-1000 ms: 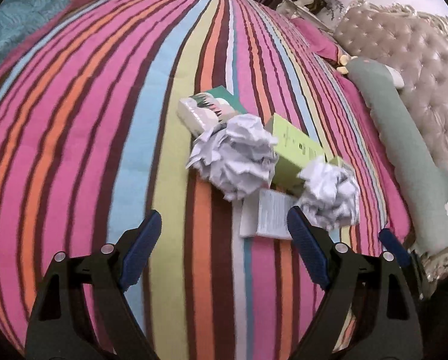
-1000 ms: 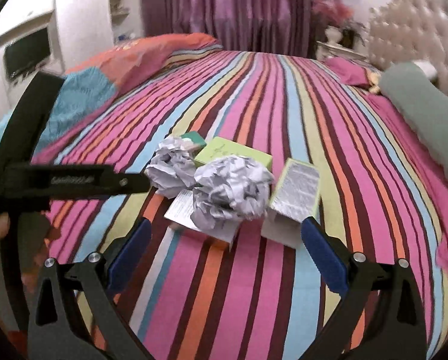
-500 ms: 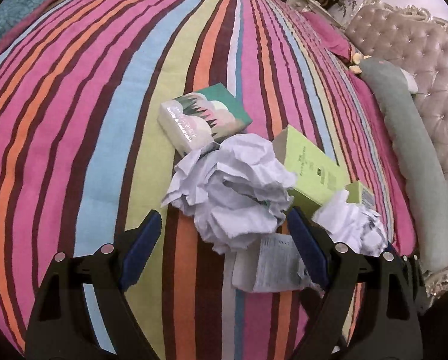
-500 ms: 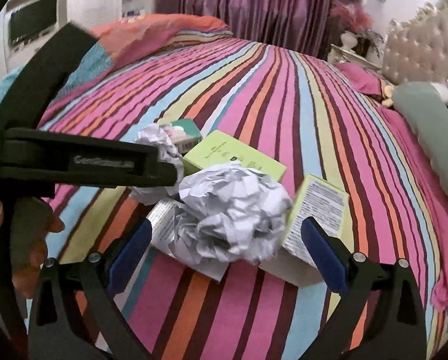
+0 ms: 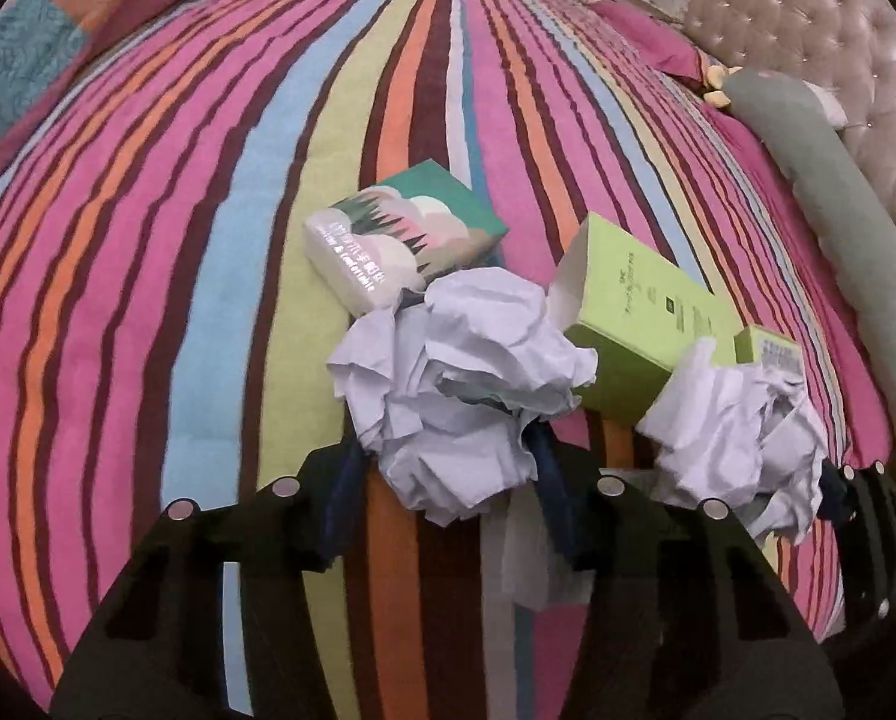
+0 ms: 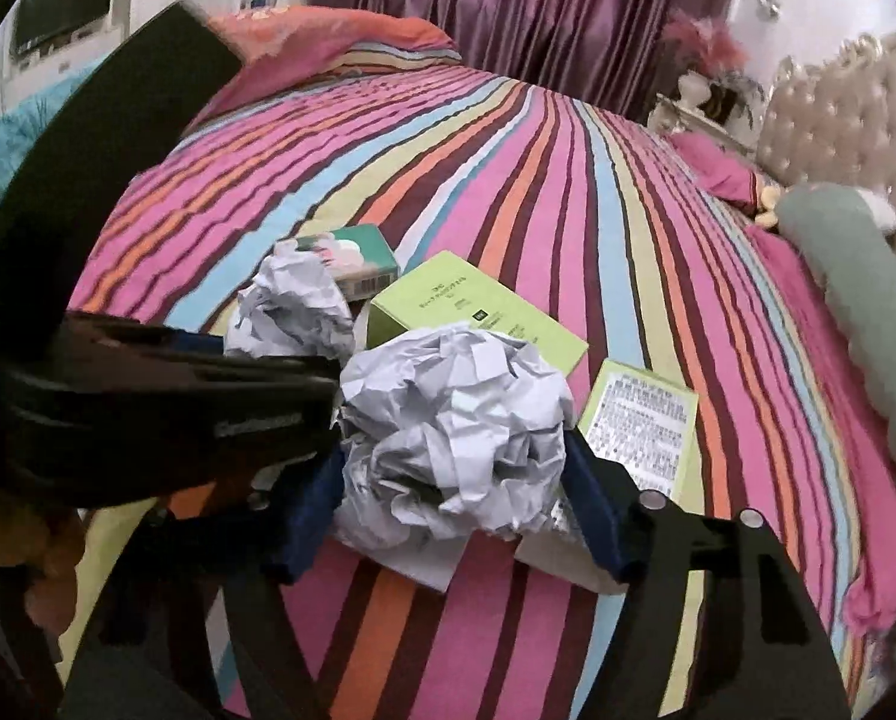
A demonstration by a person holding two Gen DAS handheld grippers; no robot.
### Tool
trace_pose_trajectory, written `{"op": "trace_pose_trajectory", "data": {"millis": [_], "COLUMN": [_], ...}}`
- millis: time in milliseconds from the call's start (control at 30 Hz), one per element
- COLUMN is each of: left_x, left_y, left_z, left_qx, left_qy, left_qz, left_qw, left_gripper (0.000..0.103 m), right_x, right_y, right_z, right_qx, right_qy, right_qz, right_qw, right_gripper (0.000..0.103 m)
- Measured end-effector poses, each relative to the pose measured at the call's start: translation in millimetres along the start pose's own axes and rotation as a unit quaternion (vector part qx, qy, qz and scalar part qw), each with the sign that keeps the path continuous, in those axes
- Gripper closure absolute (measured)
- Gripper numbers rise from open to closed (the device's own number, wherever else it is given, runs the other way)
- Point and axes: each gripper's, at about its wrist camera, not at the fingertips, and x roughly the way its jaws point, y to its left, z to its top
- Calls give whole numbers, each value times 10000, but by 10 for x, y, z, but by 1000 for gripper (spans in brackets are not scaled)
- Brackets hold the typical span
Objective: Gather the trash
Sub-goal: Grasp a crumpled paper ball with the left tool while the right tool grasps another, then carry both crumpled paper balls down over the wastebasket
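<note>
Two crumpled white paper balls lie among boxes on a striped bed. In the left wrist view my left gripper (image 5: 448,468) is closing, and its blue pads press the sides of the nearer paper ball (image 5: 454,384). The second paper ball (image 5: 742,438) sits to the right, with a blue finger of the other gripper at its edge. In the right wrist view my right gripper (image 6: 454,504) is closing, its pads squeezing that second paper ball (image 6: 454,432). The first ball (image 6: 294,312) shows behind the black body of the left gripper (image 6: 147,408).
A green-and-white tissue pack (image 5: 399,240), a lime box (image 5: 640,312), a smaller printed lime box (image 6: 646,420) and a white leaflet (image 5: 526,564) lie around the balls. A grey bolster (image 5: 838,228) and tufted headboard (image 5: 808,36) stand to the right. A hand (image 6: 39,564) holds the left gripper.
Both grippers moved forward and down over the paper balls. Their wide-open jaws have narrowed until the pads meet the paper on both sides.
</note>
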Motion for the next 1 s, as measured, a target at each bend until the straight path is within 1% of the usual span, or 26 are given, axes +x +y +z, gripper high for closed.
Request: {"op": "trace_pose_trajectory", "data": {"millis": [133, 200, 300, 433, 600, 667, 800, 1000], "left_x": [-138, -212, -348, -539, -858, -961, -1249, -1512], "left_y": [139, 210, 314, 397, 428, 416, 376, 440], "left_z": [-116, -198, -366, -594, -943, -1059, -1397, -1826], "left_qx": [-61, -73, -112, -83, 167, 276, 593, 660], "left_qy": [-110, -163, -213, -348, -575, -654, -876, -956], "left_qz": [-36, 16, -38, -39, 29, 76, 132, 53], "left_qw": [9999, 9998, 9997, 9994, 9982, 9975, 9943, 9932], "left_gripper": [53, 53, 53, 53, 53, 53, 53, 53], "right_x": [-109, -157, -286, -528, -853, -934, -1080, -1329], "right_y": [-61, -105, -169, -226, -287, -295, -296, -275], "right_z": [-122, -170, -272, -404, -633, -734, -941, -1187], "right_qx": [237, 445, 855, 1220, 1579, 1674, 1858, 2163], "right_qy": [-28, -33, -95, -280, -438, -436, -415, -429], "right_qz": [198, 341, 575, 722, 843, 851, 869, 923], "right_qw": [9995, 9984, 9946, 9895, 9829, 9813, 9779, 9710], "right_gripper": [39, 39, 39, 39, 39, 39, 39, 39]}}
